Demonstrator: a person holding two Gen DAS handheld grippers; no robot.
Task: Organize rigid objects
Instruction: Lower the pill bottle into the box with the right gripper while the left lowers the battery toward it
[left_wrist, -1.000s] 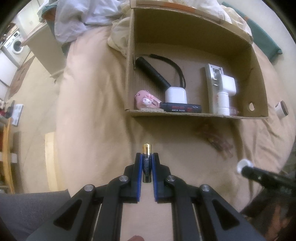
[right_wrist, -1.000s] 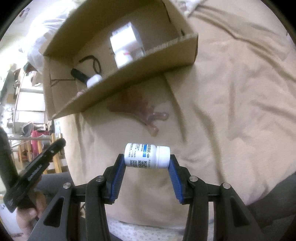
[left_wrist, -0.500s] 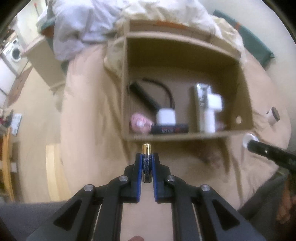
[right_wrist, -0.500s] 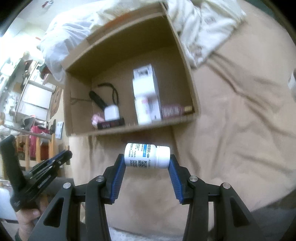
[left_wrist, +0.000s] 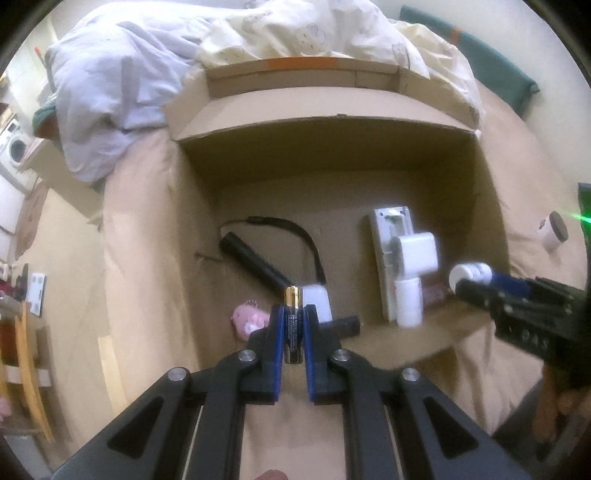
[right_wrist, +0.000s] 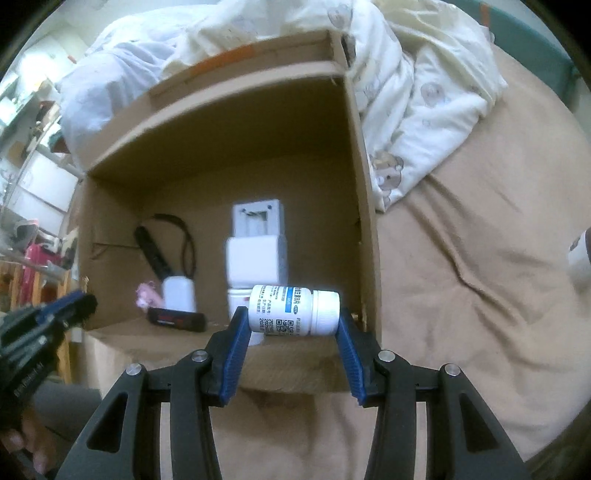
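Observation:
My left gripper (left_wrist: 293, 332) is shut on a black and gold battery (left_wrist: 291, 325), held over the near edge of an open cardboard box (left_wrist: 325, 107) on a bed. My right gripper (right_wrist: 291, 321) is shut on a white pill bottle (right_wrist: 295, 315) lying crosswise between its pads, at the box's near right edge. The bottle also shows in the left wrist view (left_wrist: 471, 273). Inside the box lie a black flashlight with strap (left_wrist: 255, 258), a pink toy (left_wrist: 249, 319), a white case (left_wrist: 317, 299), a white charger on a box (left_wrist: 413, 254) and a small white bottle (left_wrist: 408, 302).
A tan sheet (right_wrist: 461, 258) covers the bed. Crumpled white and cream bedding (left_wrist: 258, 37) lies behind the box. A small white jar with a dark lid (left_wrist: 553, 230) rests on the sheet right of the box. Furniture and a washing machine (left_wrist: 14, 147) stand at far left.
Both grippers have moved forward toward the box with their loads. The box opening now fills both views, and the right gripper appears closer beside the left one.

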